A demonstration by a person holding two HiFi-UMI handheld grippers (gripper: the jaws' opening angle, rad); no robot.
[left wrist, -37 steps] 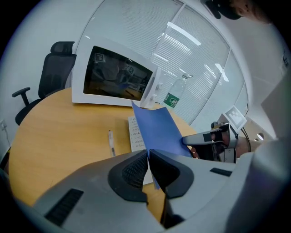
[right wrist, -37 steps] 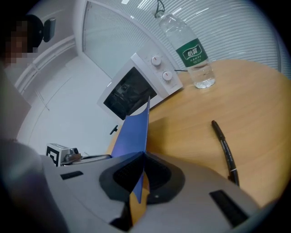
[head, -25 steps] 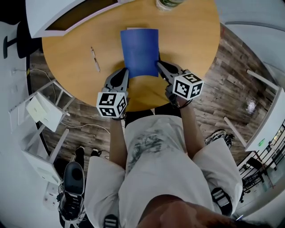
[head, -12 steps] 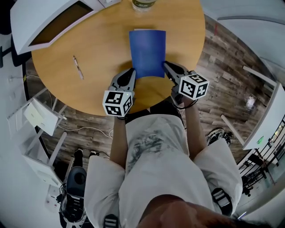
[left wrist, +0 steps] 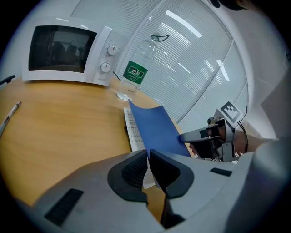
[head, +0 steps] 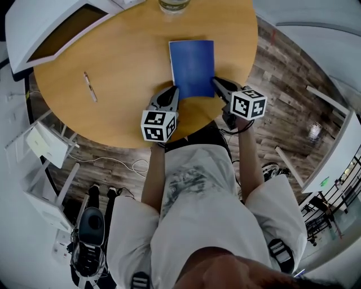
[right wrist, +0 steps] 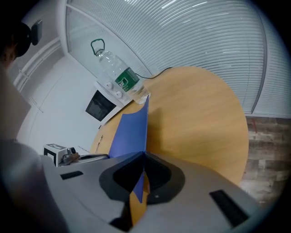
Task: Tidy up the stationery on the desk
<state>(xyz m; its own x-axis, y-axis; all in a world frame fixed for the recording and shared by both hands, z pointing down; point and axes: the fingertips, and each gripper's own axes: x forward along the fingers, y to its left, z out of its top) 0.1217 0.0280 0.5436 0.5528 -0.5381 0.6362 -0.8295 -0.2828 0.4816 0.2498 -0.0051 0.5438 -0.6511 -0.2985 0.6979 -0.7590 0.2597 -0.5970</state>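
Head view with both gripper views. The blue notebook [head: 192,65] was seen on the round wooden table [head: 124,62], its long axis running away from the person toward the water bottle [head: 174,5] at the far rim. Its near edge was pinched at both corners. The left gripper [head: 173,93] was closed on the left corner and the right gripper [head: 218,84] on the right corner, each set of jaws drawn almost together on the thin blue cover [left wrist: 154,127]. A printed white page [left wrist: 134,129] was exposed along the cover's left side. Whether the notebook rested on the table or was lifted clear could not be told.

The pen [head: 89,87] lay well apart to the left, roughly parallel to the notebook, and was judged nearer to the left gripper. No tray or holder for stationery was shown. The microwave [head: 62,25] stood at the far left with its door shut and its interior dark. The contents of the bottle could not be made out.
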